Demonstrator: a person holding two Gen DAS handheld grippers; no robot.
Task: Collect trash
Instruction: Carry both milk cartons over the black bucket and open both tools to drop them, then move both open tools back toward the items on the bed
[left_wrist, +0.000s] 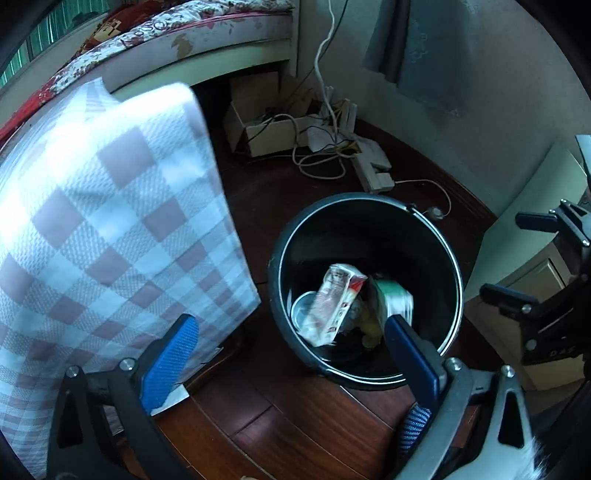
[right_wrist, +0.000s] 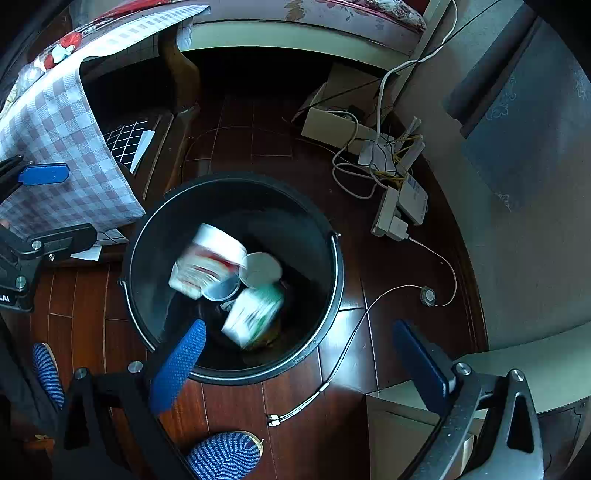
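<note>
A black bin (left_wrist: 291, 236) (right_wrist: 332, 266) stands on the dark wooden floor below both grippers. Inside it lie a red-and-white carton (left_wrist: 332, 302) (right_wrist: 207, 258), a green-and-white carton (left_wrist: 395, 295) (right_wrist: 255, 314), both blurred, plus a clear plastic cup (left_wrist: 303, 308) (right_wrist: 221, 288) and a white lid (right_wrist: 260, 269). My left gripper (left_wrist: 291, 339) is open over the bin's near-left rim, nothing between its blue pads. My right gripper (right_wrist: 299, 343) is open above the bin's near rim, empty too. Each gripper shows at the edge of the other's view.
A checked cloth (left_wrist: 110, 221) (right_wrist: 62, 155) hangs from a table on the left. A power strip and tangled white cables (left_wrist: 332, 147) (right_wrist: 388, 173) lie by the wall beyond the bin. A pale cabinet (right_wrist: 406, 417) is at the right. Blue striped slippers (right_wrist: 225, 458) are near the bin.
</note>
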